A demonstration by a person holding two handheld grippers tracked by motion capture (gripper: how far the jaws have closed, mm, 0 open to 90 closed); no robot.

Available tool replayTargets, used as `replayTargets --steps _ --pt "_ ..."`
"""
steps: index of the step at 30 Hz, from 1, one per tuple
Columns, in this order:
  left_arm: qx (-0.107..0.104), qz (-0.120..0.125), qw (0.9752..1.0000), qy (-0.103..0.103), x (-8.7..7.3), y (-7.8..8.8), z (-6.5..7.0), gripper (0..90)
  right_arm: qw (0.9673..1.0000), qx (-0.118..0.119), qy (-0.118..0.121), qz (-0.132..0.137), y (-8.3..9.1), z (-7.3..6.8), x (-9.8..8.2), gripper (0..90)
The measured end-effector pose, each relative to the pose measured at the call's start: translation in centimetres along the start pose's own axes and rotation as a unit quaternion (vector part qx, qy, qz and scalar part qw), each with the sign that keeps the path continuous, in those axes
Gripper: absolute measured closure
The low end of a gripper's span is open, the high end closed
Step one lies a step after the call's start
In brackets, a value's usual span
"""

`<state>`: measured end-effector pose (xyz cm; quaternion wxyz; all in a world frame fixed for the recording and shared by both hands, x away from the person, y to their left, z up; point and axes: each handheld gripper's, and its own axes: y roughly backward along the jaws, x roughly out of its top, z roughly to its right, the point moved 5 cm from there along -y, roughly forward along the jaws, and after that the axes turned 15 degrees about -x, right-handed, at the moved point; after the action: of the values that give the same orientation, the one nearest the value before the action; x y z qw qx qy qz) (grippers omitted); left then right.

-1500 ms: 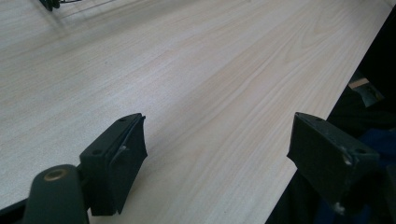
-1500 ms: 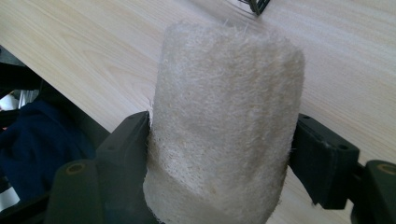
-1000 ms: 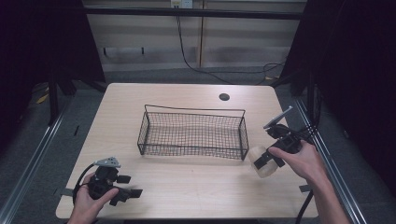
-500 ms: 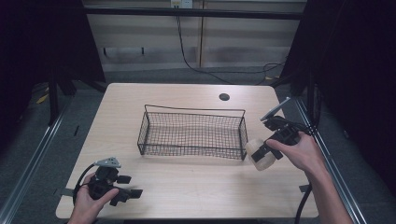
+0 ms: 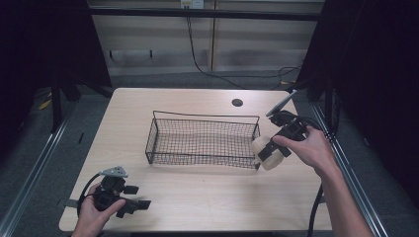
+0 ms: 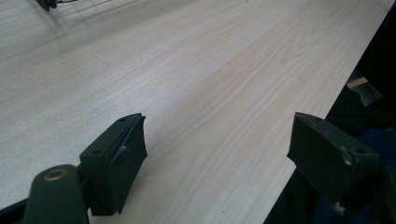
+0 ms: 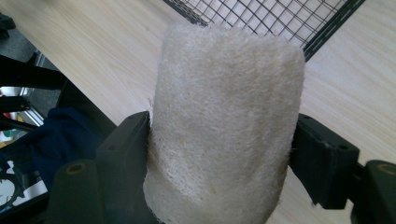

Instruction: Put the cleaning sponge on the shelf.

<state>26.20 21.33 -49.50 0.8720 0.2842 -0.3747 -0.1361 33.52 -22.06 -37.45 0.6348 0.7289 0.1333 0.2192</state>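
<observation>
loofah roll (image 7: pixel 224 126) pale, fibrous, prob. a sponge – clamped betw. jaws of right gripper (image 5: pixel 269 152), just off right end of wire basket (image 5: pixel 201 140), above table (image 5: pixel 207 197) | left gripper (image 5: pixel 129 202) – jaws apart, holding nothing, low over table's near-left corner, well apart from basket

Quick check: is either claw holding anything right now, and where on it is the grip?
The right claw is shut on the pale fibrous roll, jaws pressing its two sides at the lower half. The left claw is open, holding nothing.
</observation>
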Motion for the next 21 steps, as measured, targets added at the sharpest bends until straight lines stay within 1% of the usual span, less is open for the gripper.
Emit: replayTargets --steps 6,8,9,13,18,21 --pt "0.000 0.000 1.0000 0.000 0.0 0.0 0.0 18.6 1.0000 -0.002 0.007 -0.003 0.1 -0.2 1.1 25.8" --pt "0.000 0.000 1.0000 0.001 0.0 0.0 0.0 18.7 1.0000 -0.004 0.006 -0.004 0.1 -0.3 1.2 25.8" --pt "0.000 0.000 1.0000 0.000 0.0 0.0 0.0 18.7 1.0000 0.002 0.008 0.001 0.1 -0.4 1.7 25.8" --pt "-0.001 0.001 1.0000 -0.001 0.0 0.1 0.0 18.7 0.9999 0.000 0.009 -0.007 -0.3 -0.5 2.3 25.8" --pt "-0.001 0.002 1.0000 0.000 0.0 0.0 0.0 18.6 0.9999 0.002 0.015 -0.005 -0.6 -0.6 3.1 25.8" --pt "-0.002 0.001 1.0000 -0.001 0.0 0.0 0.0 18.6 0.9999 0.001 0.014 -0.006 -0.7 -0.7 3.6 25.8"
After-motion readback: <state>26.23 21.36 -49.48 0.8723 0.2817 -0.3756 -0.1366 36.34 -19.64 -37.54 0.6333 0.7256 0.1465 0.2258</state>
